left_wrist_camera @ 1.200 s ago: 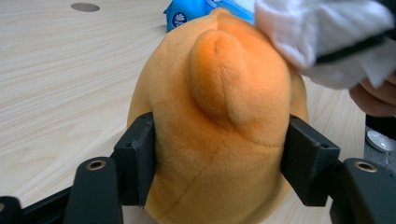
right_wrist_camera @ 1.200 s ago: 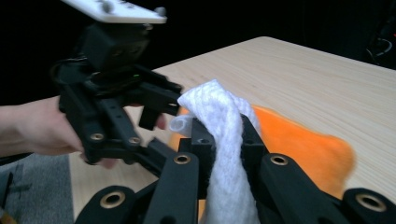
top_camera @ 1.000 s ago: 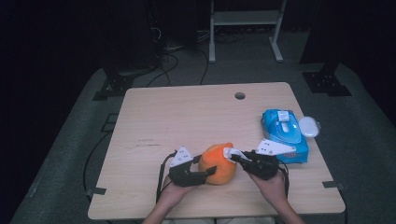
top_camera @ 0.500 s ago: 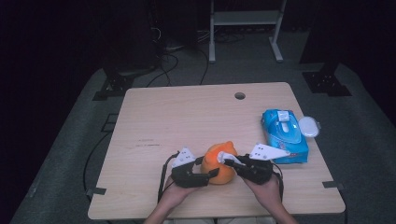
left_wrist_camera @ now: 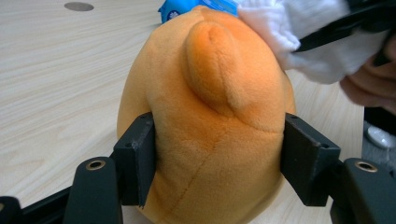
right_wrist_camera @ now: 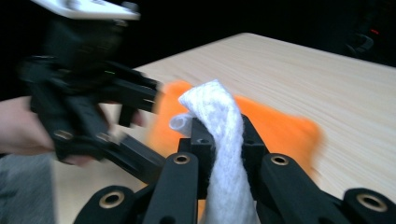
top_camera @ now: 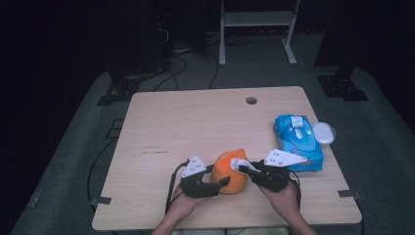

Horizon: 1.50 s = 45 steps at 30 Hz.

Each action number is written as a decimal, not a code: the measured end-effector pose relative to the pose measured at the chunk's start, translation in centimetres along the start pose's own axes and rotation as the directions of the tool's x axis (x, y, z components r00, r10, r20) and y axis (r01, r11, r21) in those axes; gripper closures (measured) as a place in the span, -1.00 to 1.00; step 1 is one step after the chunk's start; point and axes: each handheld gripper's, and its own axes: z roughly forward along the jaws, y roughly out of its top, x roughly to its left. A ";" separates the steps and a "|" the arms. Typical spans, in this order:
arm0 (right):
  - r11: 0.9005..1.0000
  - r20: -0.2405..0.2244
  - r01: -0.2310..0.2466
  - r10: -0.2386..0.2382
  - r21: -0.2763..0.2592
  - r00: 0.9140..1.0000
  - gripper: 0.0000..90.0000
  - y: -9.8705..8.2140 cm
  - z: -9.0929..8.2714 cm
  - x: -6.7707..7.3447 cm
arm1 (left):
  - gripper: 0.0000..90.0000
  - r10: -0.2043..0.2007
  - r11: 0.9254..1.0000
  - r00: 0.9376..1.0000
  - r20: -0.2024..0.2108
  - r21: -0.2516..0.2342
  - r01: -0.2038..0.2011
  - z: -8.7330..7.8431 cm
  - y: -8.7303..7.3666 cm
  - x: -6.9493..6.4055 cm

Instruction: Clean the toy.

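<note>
An orange plush toy [top_camera: 230, 172] stands on the wooden table [top_camera: 195, 127] near its front edge. My left gripper [left_wrist_camera: 217, 163] is shut on the toy's lower body, one pad [left_wrist_camera: 135, 163] pressing into each side. My right gripper [right_wrist_camera: 219, 135] is shut on a folded white wipe [right_wrist_camera: 210, 102]. In the left gripper view that wipe [left_wrist_camera: 303, 42] lies against the top right of the toy [left_wrist_camera: 210, 107]. In the high view the left gripper [top_camera: 220, 182] comes at the toy from the left and the right gripper [top_camera: 244, 169] from the right.
A blue pack of wipes [top_camera: 298, 142] lies at the table's right side, just beyond my right hand, with its white lid [top_camera: 324, 132] open toward the table's edge. A small round hole [top_camera: 251, 100] sits near the far edge. Dark floor, cables and a stand surround the table.
The right gripper has shifted slightly with the wipe against the toy's top. The left gripper and the toy have stayed where they were.
</note>
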 end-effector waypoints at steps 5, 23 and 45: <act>1.000 0.001 -0.009 0.009 0.004 1.000 0.79 0.4 -0.2 -0.8 | -0.36 0.097 0.995 0.995 0.034 0.022 -0.097 0.2 0.0 -1.0; 0.997 -0.030 -0.077 0.077 0.014 0.997 0.79 -0.7 -0.2 -1.3 | -0.20 0.201 0.979 0.978 -0.046 -0.012 -0.202 -0.1 0.2 -1.6; 0.999 -0.068 -0.014 0.016 0.042 0.998 0.79 0.5 0.3 1.0 | -0.59 0.148 0.989 0.989 -0.011 0.011 -0.148 0.8 -0.3 -2.0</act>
